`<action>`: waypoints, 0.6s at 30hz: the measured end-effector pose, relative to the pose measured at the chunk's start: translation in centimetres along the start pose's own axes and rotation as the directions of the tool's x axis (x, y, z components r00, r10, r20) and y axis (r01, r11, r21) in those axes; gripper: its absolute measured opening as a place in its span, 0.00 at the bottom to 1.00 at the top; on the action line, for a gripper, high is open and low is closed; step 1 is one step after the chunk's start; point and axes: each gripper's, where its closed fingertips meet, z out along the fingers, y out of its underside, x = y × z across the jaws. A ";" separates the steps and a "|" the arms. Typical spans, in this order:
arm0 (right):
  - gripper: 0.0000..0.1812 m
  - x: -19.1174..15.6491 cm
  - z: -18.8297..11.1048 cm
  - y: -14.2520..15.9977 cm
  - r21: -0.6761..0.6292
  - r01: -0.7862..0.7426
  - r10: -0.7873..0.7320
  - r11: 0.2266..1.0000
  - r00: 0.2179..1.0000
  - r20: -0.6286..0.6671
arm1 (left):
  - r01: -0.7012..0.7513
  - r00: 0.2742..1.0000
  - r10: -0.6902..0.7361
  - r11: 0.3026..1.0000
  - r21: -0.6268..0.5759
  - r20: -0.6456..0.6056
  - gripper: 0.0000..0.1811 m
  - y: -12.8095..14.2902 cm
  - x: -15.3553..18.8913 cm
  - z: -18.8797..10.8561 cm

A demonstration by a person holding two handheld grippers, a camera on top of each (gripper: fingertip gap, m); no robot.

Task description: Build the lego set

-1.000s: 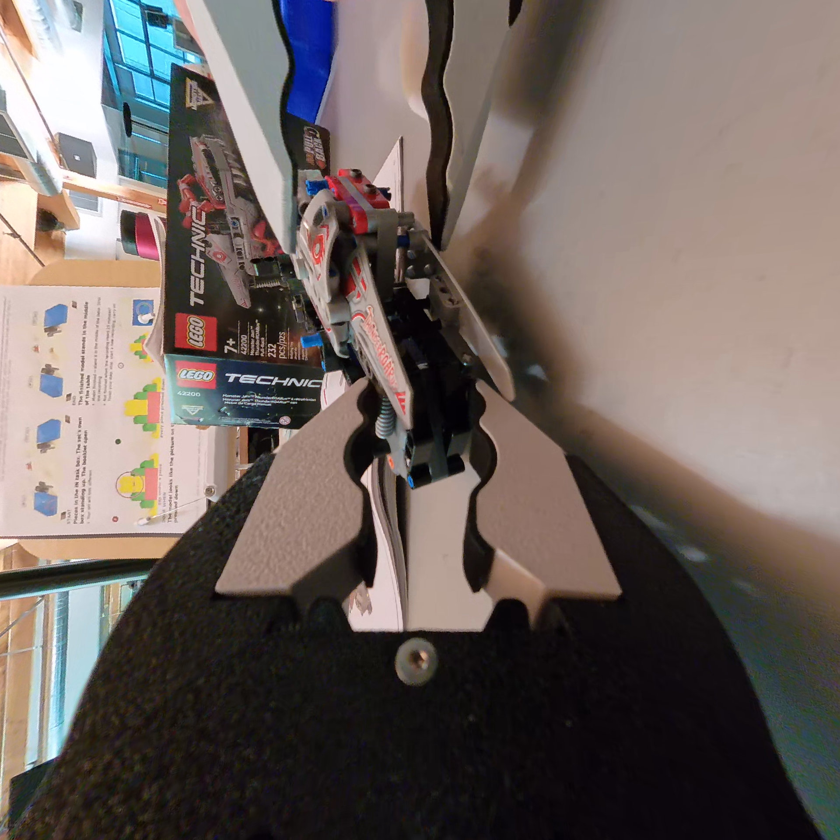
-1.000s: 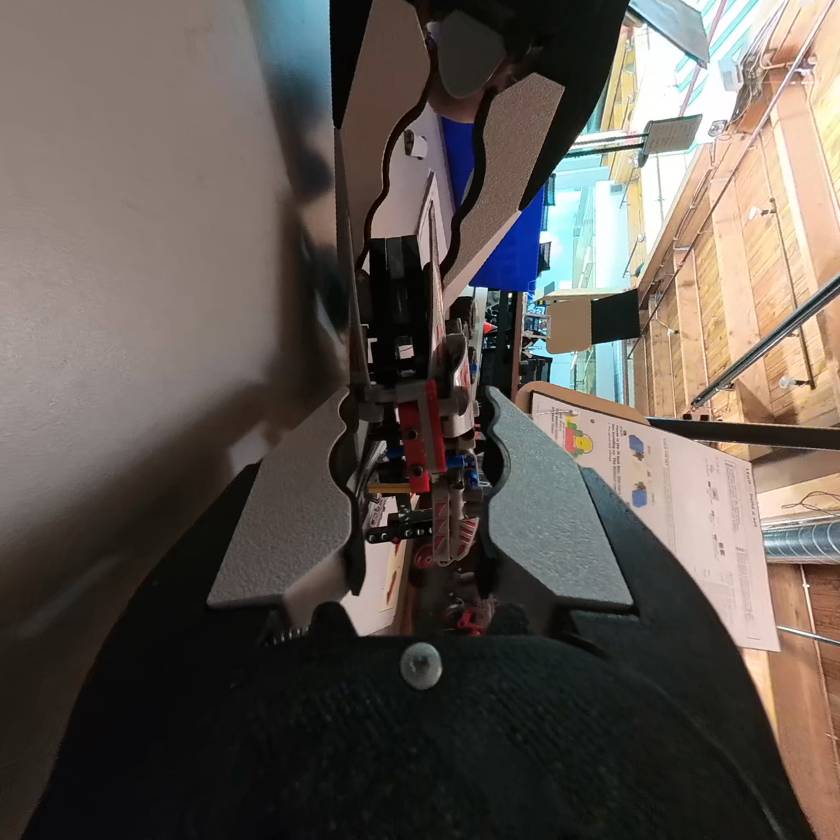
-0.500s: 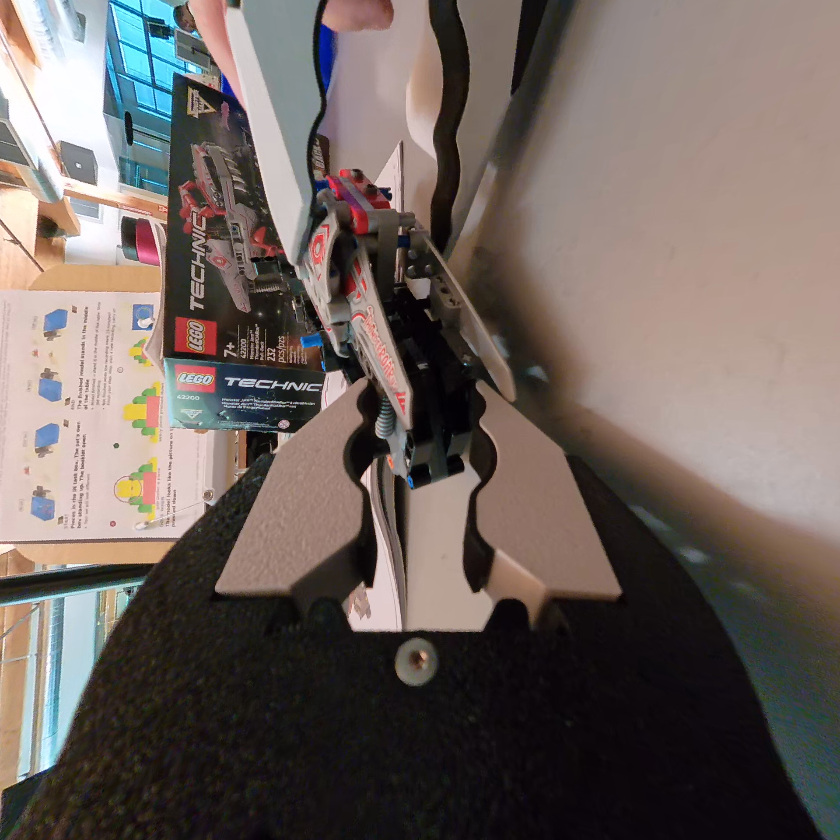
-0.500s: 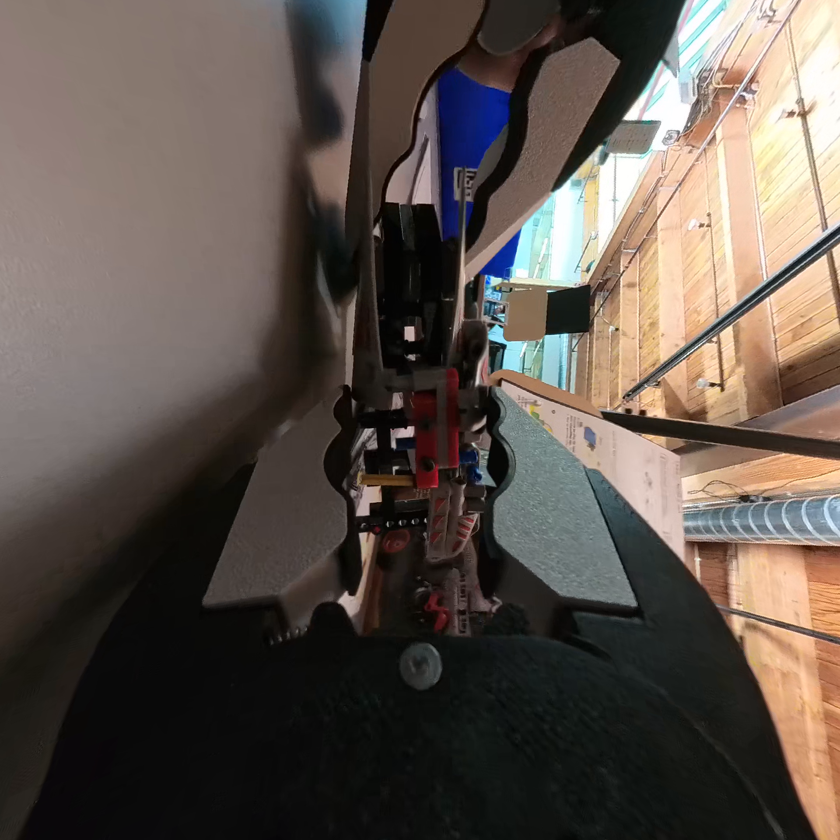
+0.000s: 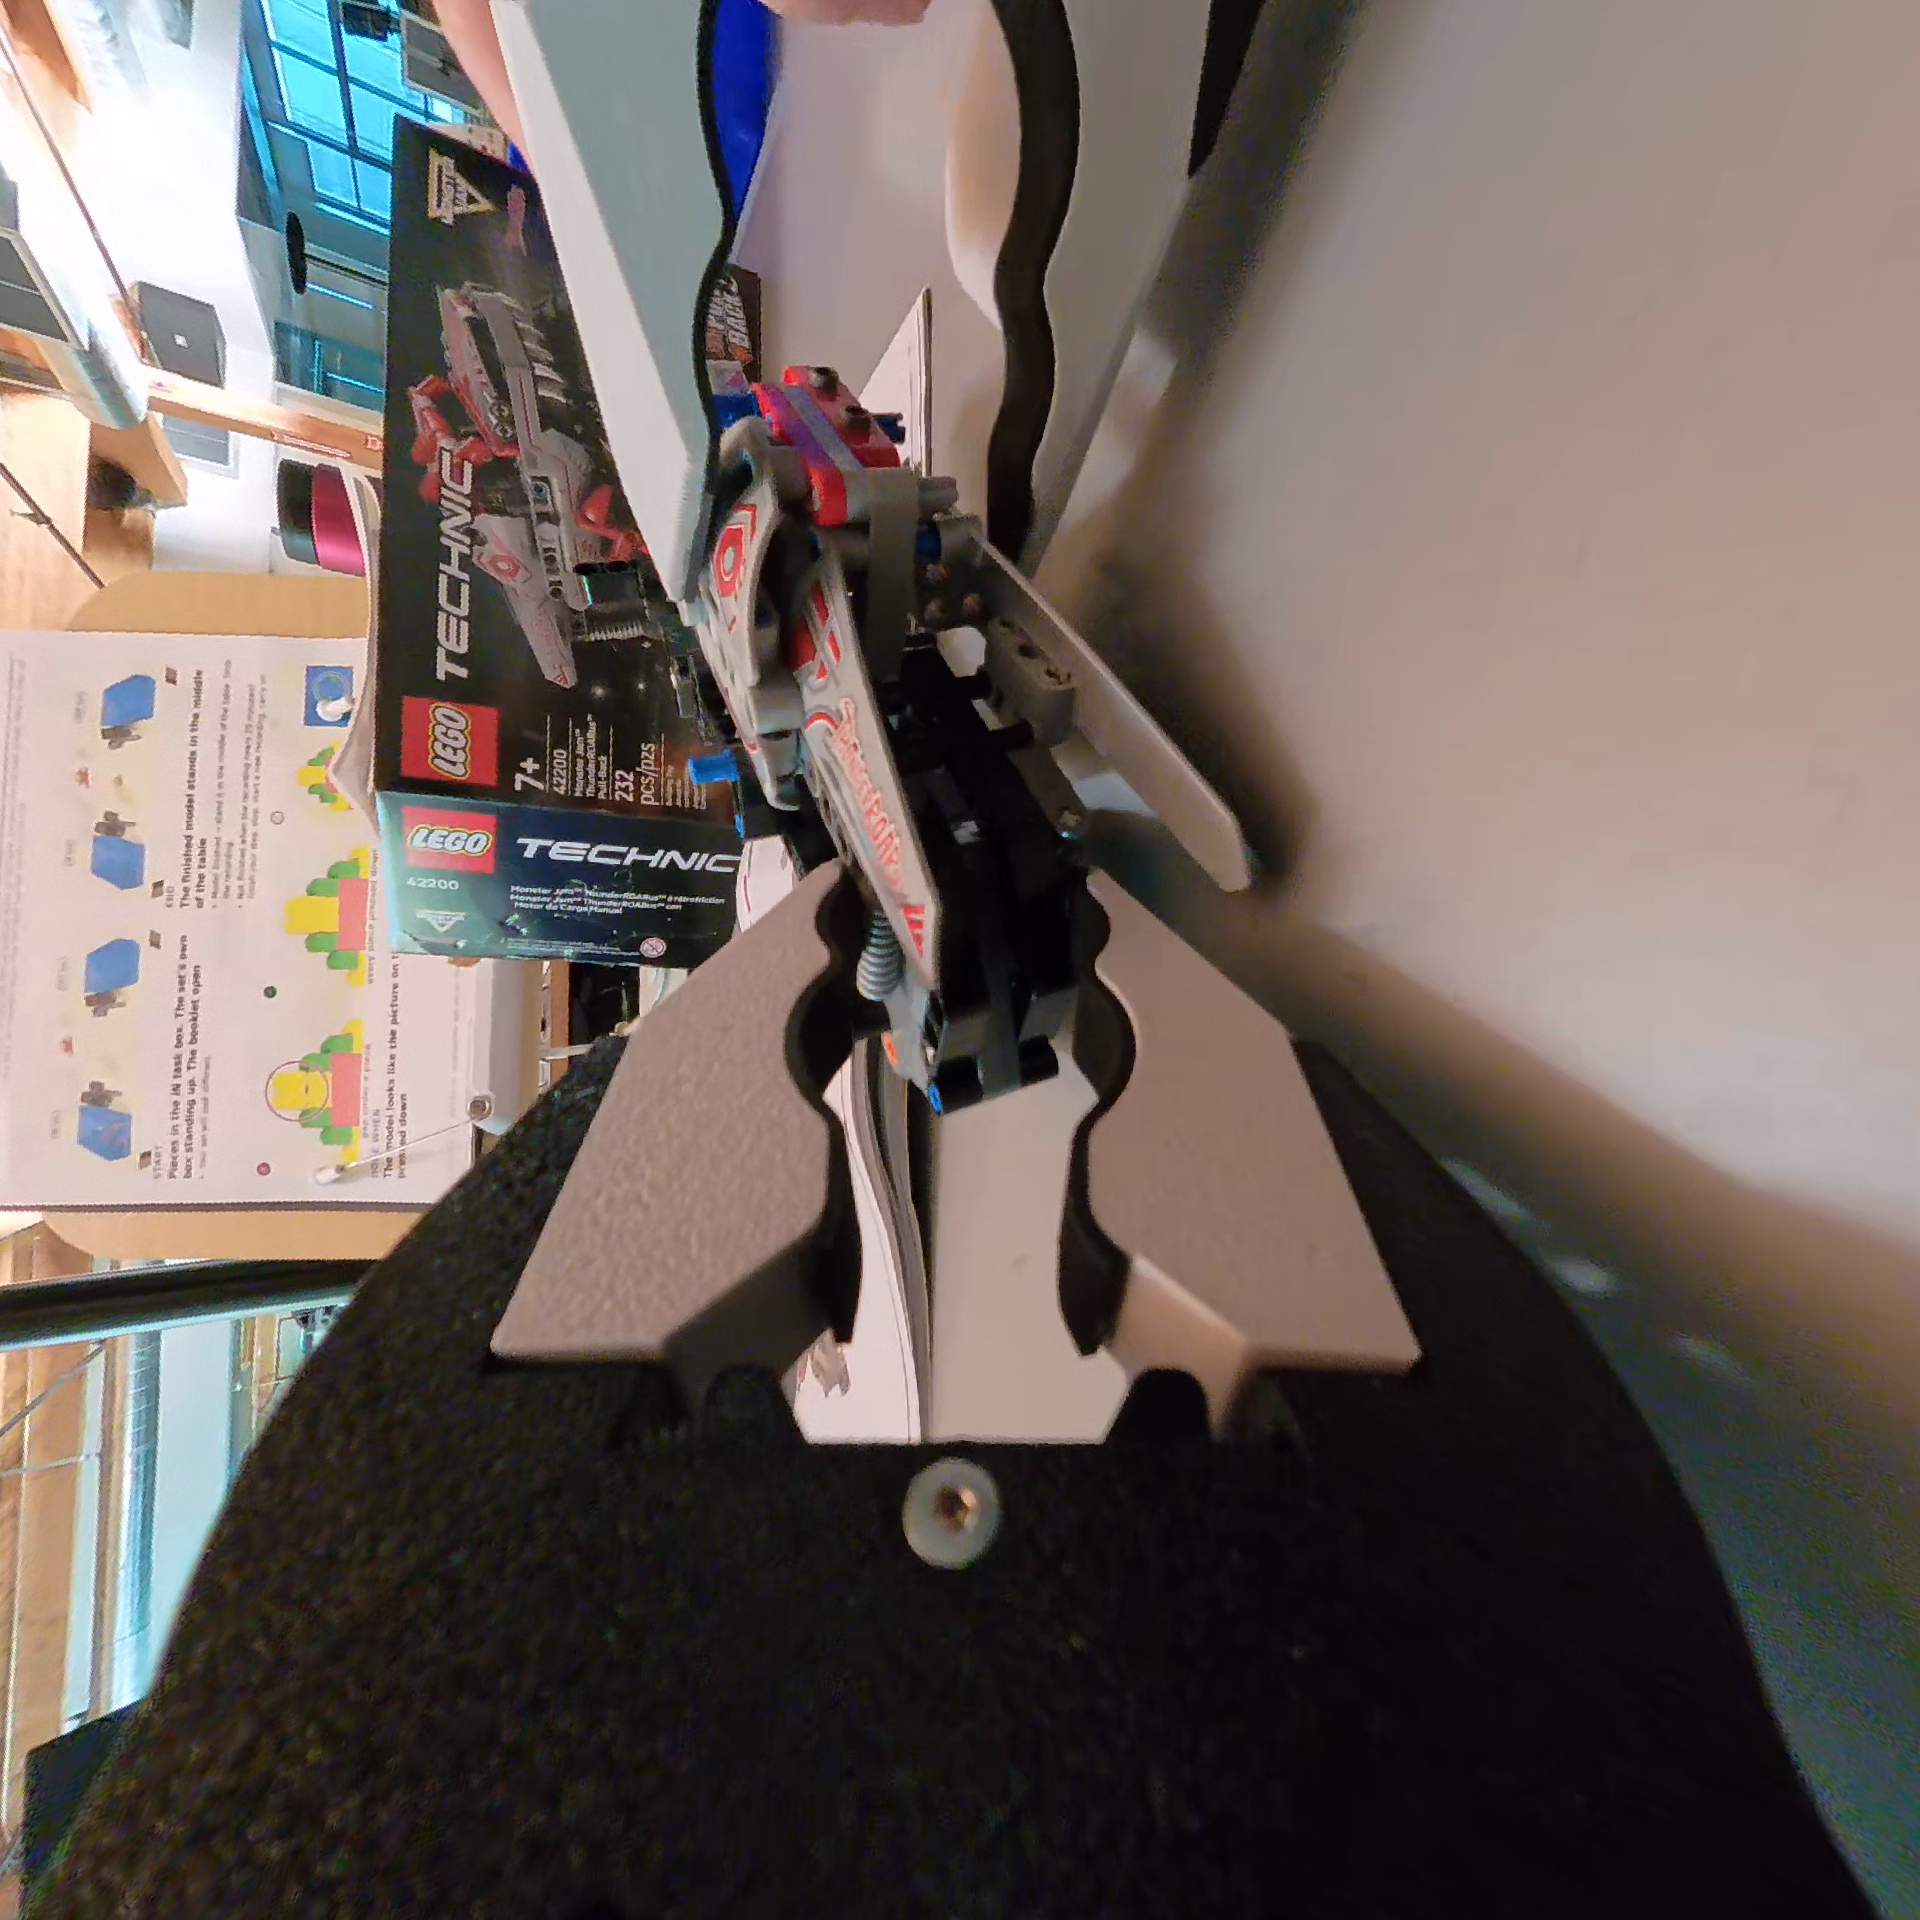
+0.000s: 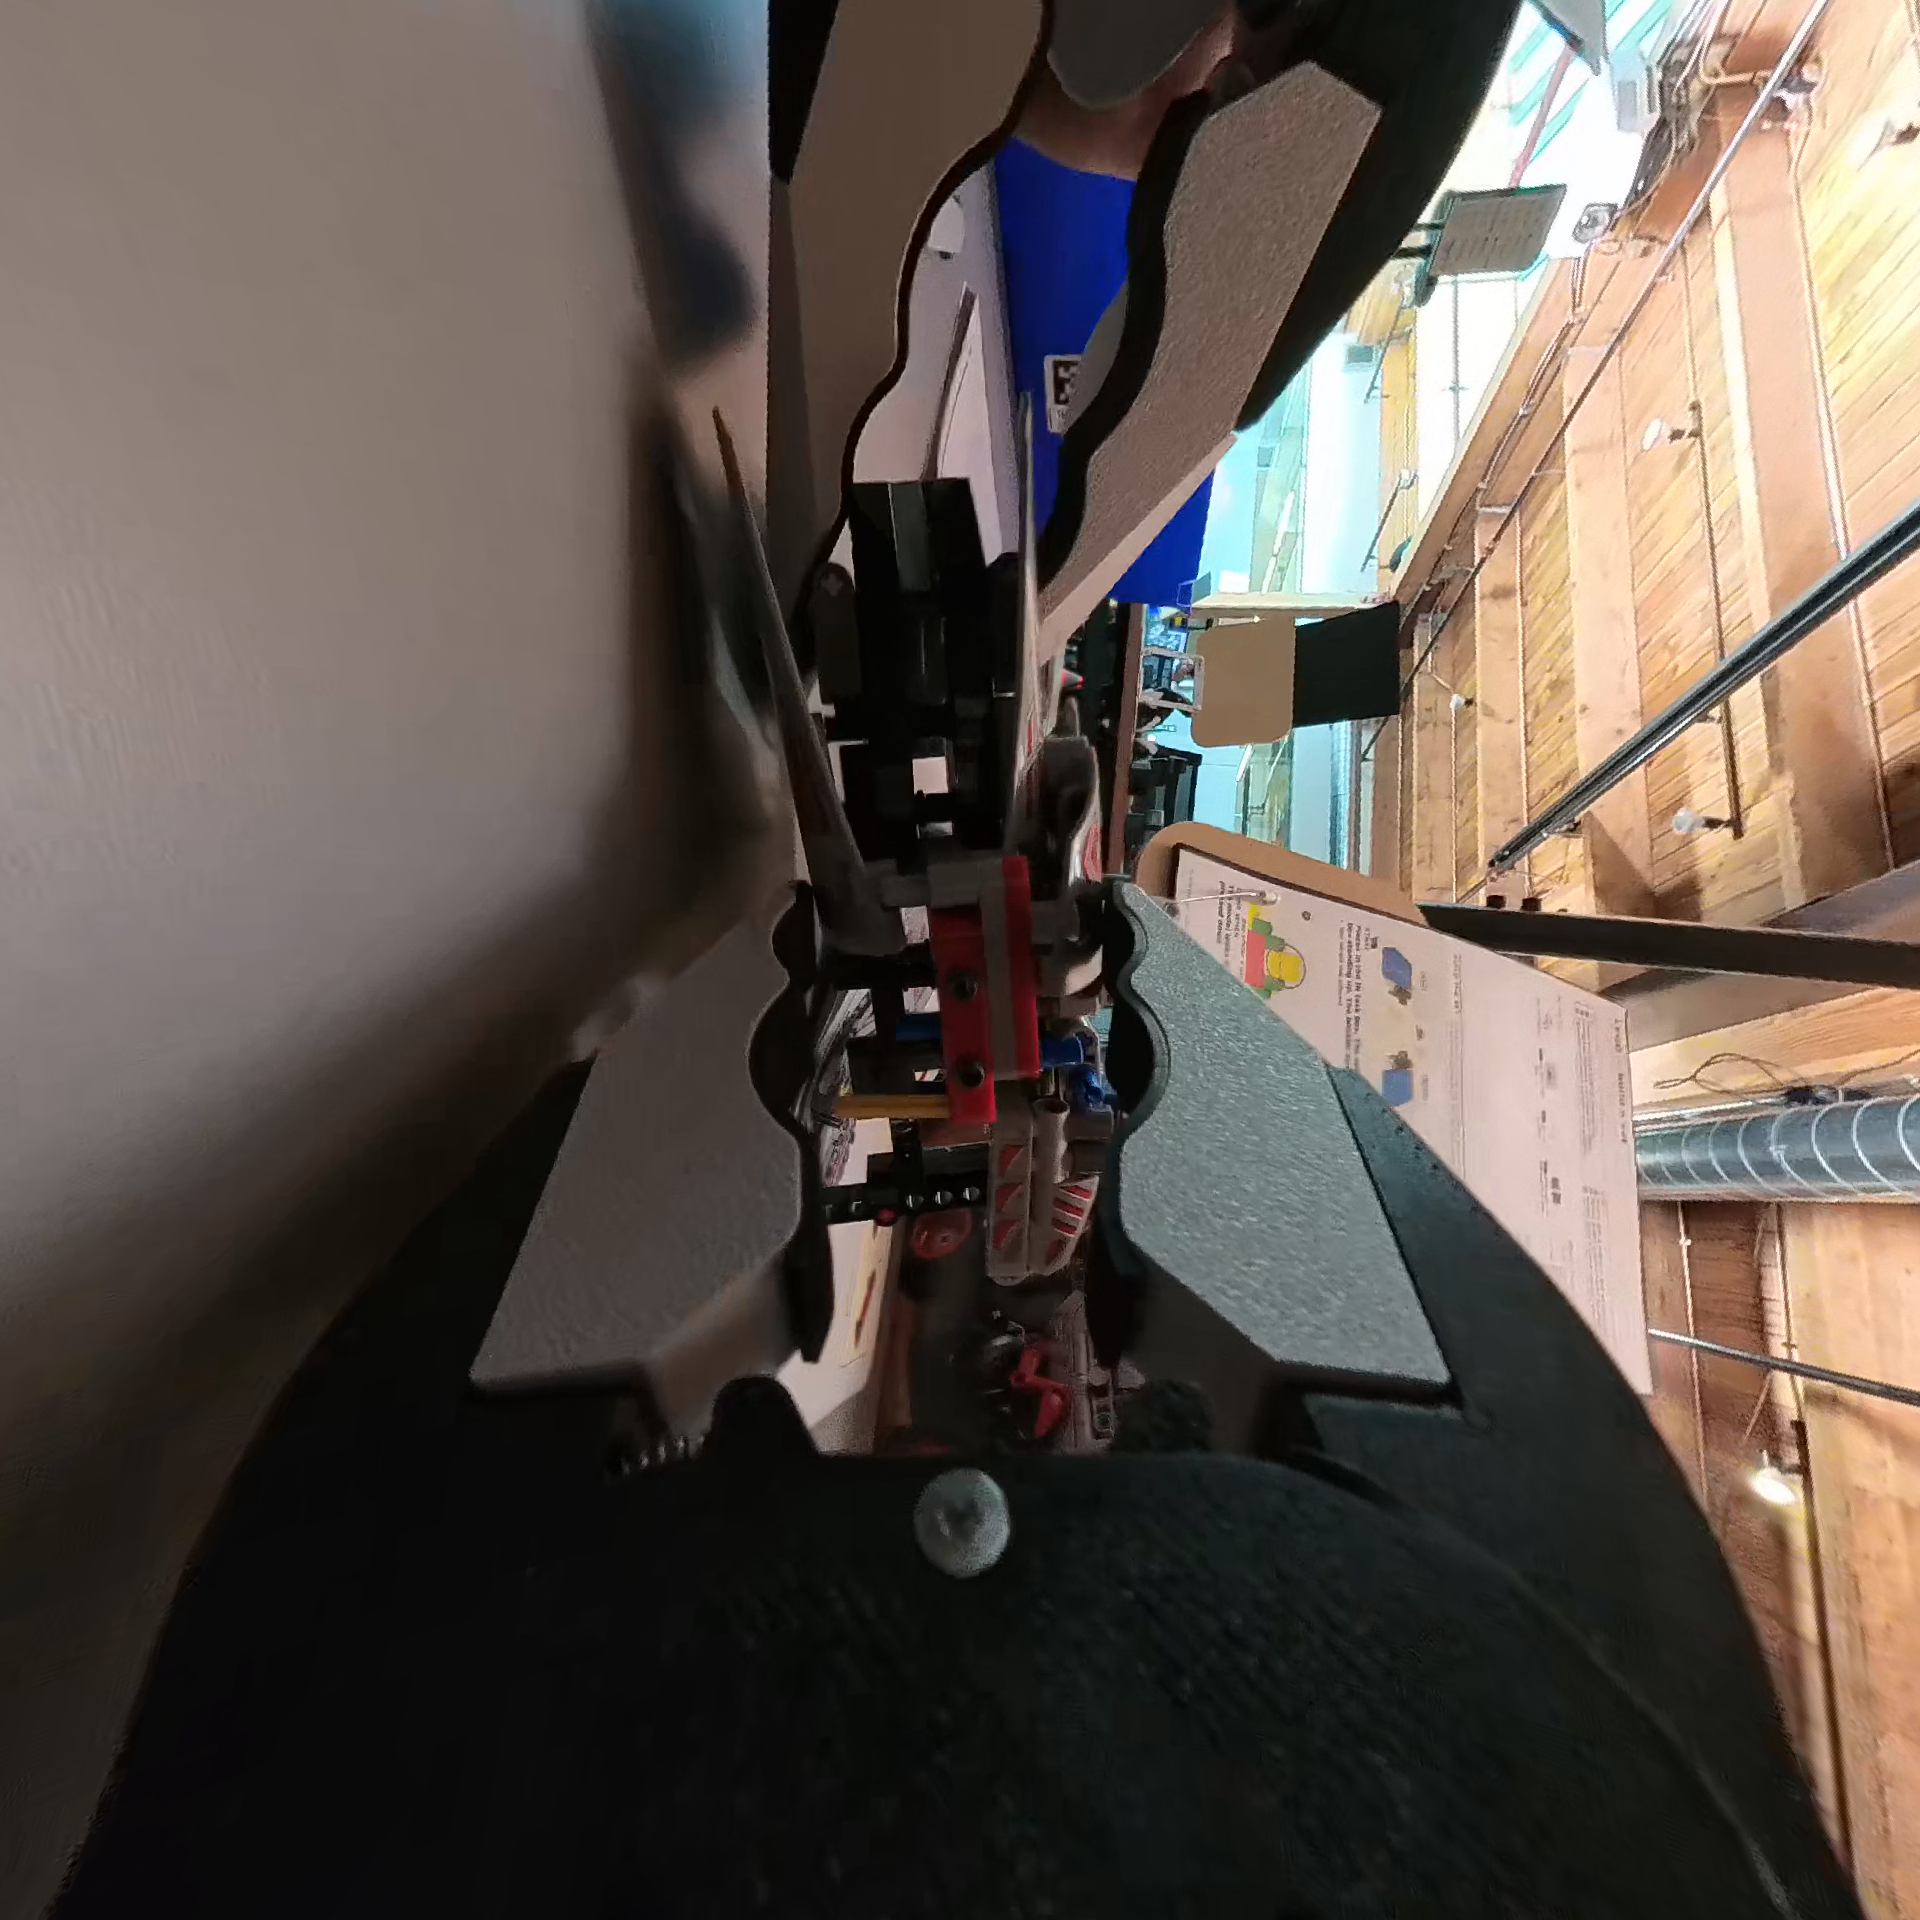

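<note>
A grey, red and black lego vehicle model (image 5: 883, 748) is held between both grippers just above the white table (image 5: 1558, 468). My left gripper (image 5: 961, 935) is shut on its black end. My right gripper (image 6: 961, 935) is shut on the opposite end, around the red and grey pieces (image 6: 982, 997). In the left wrist view the right gripper's fingers (image 5: 623, 260) reach in from the top onto the red end. In the right wrist view the left gripper's fingers (image 6: 1226, 343) reach in from the top. A grey panel (image 5: 1122, 727) sticks out of the model toward the table.
The lego box (image 5: 540, 623) stands behind the model. A printed sheet on cardboard (image 5: 156, 914) stands beyond it, and also shows in the right wrist view (image 6: 1455, 1091). An open booklet (image 5: 894, 1247) lies under the model. Loose red and black parts (image 6: 1029, 1382) lie on the table. Spacing between my two grippers at the tips: around 5 cm.
The right gripper has shifted and turned around the red end, so its view has swung. The model has stayed almost still in the left gripper.
</note>
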 end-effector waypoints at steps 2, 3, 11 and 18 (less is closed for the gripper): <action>0.29 0.1 -0.2 -0.6 0.011 -0.003 0.003 1.000 1.000 -0.017 | 0.012 1.000 -0.012 1.000 -0.003 -0.001 0.21 0.0 -0.1 0.0; 0.30 0.3 -0.3 -0.9 0.017 0.002 -0.002 1.000 0.999 -0.032 | 0.015 1.000 -0.015 1.000 -0.003 -0.001 0.21 0.0 -0.1 0.0; 0.30 -0.1 0.5 -1.9 0.031 -0.030 0.030 0.999 1.000 0.000 | 0.016 1.000 -0.016 1.000 -0.010 0.000 0.21 -0.2 0.0 0.0; 0.30 0.0 0.5 -1.9 0.043 -0.074 0.073 0.996 0.997 0.024 | 0.016 1.000 -0.016 1.000 -0.005 -0.003 0.20 -0.3 0.0 0.0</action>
